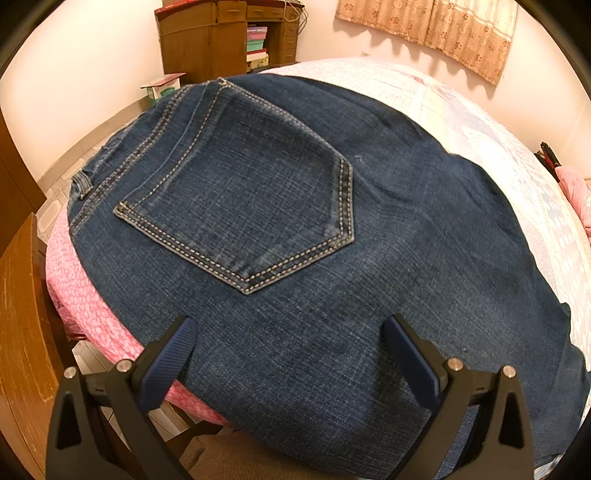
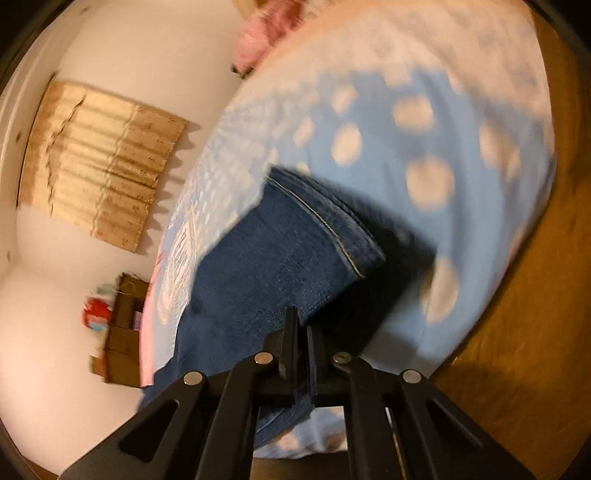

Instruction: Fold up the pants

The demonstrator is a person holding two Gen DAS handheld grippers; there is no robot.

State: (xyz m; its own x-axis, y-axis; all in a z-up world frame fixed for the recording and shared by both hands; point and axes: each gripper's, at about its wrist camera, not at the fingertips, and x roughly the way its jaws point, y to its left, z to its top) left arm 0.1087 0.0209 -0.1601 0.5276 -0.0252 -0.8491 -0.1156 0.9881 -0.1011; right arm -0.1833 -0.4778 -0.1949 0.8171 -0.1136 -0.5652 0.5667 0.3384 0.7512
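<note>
Dark blue jeans (image 1: 332, 236) lie flat on the bed, back pocket (image 1: 243, 206) up, waistband toward the far left. My left gripper (image 1: 291, 328) is open, its blue-padded fingers (image 1: 173, 354) spread wide just above the denim near the bed's near edge, holding nothing. In the right wrist view, my right gripper (image 2: 301, 332) is shut on the jeans' leg (image 2: 273, 258) near its hem (image 2: 332, 225), with the denim pinched between the black fingers. The view is tilted and blurred.
The bed has a pink patterned sheet (image 1: 77, 280) at the left and a pale blue dotted quilt (image 2: 443, 147) under the leg. A wooden cabinet (image 1: 221, 37) and a curtain (image 1: 436, 29) stand at the far wall. A wooden chair (image 1: 22, 314) stands at the left.
</note>
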